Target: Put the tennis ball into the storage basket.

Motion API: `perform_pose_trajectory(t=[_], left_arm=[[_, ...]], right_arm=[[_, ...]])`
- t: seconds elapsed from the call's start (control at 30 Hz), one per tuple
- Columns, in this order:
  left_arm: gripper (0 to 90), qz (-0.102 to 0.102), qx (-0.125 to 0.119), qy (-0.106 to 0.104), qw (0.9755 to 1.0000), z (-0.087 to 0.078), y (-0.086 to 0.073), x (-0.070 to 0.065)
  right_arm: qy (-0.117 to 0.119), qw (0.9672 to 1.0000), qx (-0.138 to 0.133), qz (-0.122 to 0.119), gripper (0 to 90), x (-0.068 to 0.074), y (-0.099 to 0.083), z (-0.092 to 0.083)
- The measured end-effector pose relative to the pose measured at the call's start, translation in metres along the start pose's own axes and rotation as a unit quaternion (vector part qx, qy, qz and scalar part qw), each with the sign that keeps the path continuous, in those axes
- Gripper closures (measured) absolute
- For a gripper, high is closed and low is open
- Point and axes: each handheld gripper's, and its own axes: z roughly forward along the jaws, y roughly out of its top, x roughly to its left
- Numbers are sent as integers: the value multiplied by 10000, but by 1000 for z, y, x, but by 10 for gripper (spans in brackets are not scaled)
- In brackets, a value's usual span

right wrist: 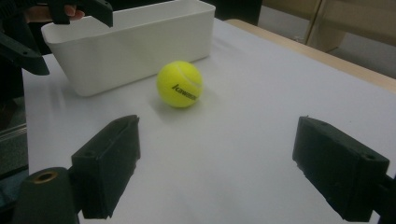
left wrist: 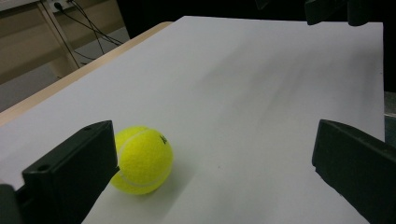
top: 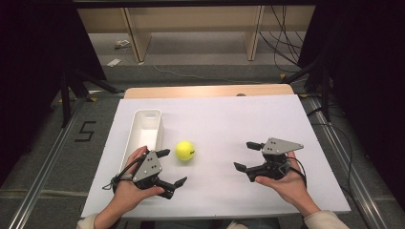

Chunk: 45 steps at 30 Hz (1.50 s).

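Observation:
A yellow tennis ball (top: 185, 150) lies on the white sheet (top: 224, 124), just right of a long white bin (top: 144, 131). My left gripper (top: 173, 168) is open near the front left, with the ball just beyond its upper jaw. In the left gripper view the ball (left wrist: 142, 160) rests beside the left jaw, and nothing lies between the jaws. My right gripper (top: 247, 155) is open at the front right, pointing left toward the ball (right wrist: 180, 84), which lies well ahead of it with the bin (right wrist: 130, 44) behind.
The sheet covers a wooden table (top: 205, 90) whose far edge shows. Bare sheet stretches between the two grippers and toward the far right. Beyond the table are wooden shelf legs (top: 133, 38) and cables on the floor.

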Motion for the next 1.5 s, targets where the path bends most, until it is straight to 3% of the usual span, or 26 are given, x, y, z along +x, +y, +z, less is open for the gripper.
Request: perform_pose_trajectory(t=[0.67,1.5], left_arm=[[0,10,-7,-15,10000,0,0,0],[0,25,-12,-27,10000,0,1,-1]], right_arm=[[263,9995,80,-153,157,9,13,33],[474,9987,135,-163,157,16,24,65]])
